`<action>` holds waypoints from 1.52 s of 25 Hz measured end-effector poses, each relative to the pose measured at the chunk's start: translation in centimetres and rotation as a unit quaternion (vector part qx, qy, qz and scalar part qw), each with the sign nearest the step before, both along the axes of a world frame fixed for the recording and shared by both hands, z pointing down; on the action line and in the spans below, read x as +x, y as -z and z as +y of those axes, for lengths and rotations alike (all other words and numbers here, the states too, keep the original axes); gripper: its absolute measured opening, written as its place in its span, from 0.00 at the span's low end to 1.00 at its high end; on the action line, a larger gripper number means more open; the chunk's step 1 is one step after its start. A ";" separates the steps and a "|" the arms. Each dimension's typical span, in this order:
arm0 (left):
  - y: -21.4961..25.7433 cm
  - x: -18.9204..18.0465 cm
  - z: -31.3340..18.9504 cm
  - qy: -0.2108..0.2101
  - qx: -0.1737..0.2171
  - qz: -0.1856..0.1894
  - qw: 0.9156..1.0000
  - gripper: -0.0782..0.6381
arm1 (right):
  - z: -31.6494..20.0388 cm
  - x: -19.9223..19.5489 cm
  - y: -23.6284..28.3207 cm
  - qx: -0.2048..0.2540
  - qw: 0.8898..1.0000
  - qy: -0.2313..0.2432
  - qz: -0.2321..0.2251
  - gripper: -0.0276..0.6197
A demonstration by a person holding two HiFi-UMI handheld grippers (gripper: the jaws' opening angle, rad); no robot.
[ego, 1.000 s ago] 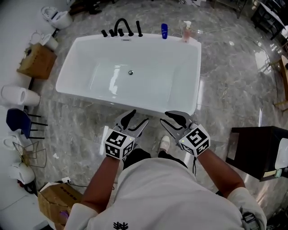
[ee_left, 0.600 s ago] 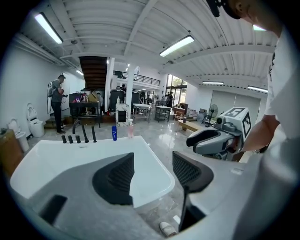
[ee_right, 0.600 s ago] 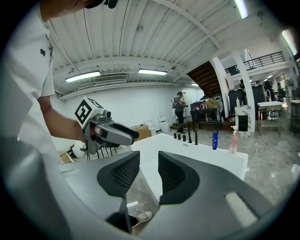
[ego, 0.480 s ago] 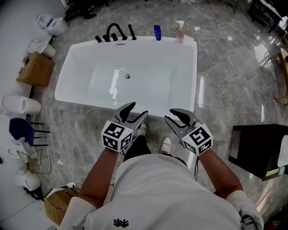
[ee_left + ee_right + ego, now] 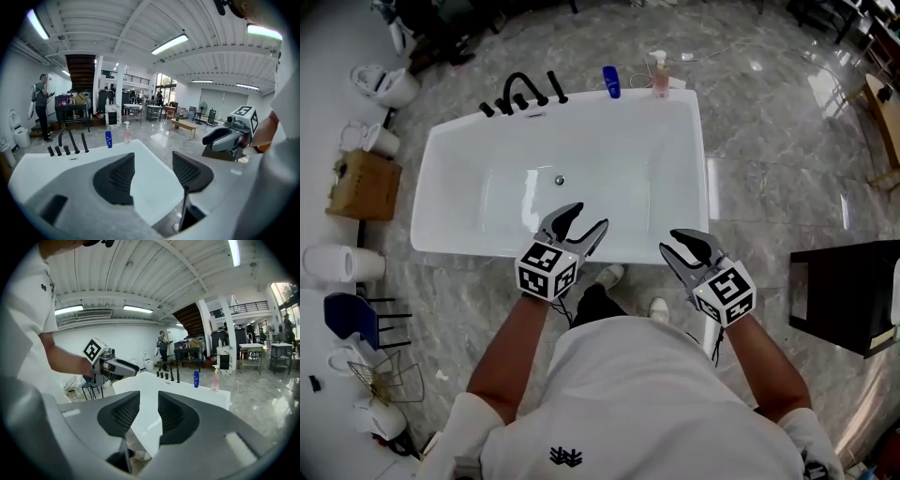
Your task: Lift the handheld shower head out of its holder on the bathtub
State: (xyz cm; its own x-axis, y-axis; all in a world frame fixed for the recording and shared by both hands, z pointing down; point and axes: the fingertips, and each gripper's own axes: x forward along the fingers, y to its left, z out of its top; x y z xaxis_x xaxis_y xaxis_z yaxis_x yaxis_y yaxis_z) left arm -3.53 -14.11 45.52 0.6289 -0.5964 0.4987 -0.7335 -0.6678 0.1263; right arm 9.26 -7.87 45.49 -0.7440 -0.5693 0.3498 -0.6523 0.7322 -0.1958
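Your jaws stand apart on both sides. The left gripper (image 5: 586, 217) holds them wide, the right gripper (image 5: 668, 242) a little narrower, and nothing is between either pair. Compared with a second ago, the bathtub (image 5: 701, 178) lies closer under you. The left gripper now hangs over its near rim, and the right one is at that rim near the corner. So you have approached, but the reach is not yet done.

The shower head (image 5: 555, 87) stands at the far rim, well apart from both grippers. It seems to be the slim black stick, upright, at the right end of the row of black fittings (image 5: 534, 97). I cannot make out its holder from here.
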 end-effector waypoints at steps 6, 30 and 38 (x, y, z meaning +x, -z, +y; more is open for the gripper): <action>-1.9 -3.3 -8.0 -0.028 0.000 0.005 1.000 0.46 | -4.6 -1.8 -1.6 -0.030 0.997 -0.063 0.010 0.25; -13.9 -17.6 -42.6 0.029 -0.002 -0.044 0.999 0.46 | -19.3 -12.9 -11.5 -0.151 0.974 -0.149 0.074 0.24; -18.4 -20.0 -50.7 0.057 0.003 -0.073 0.996 0.48 | -20.8 -13.7 -15.7 -0.193 0.966 -0.143 0.093 0.24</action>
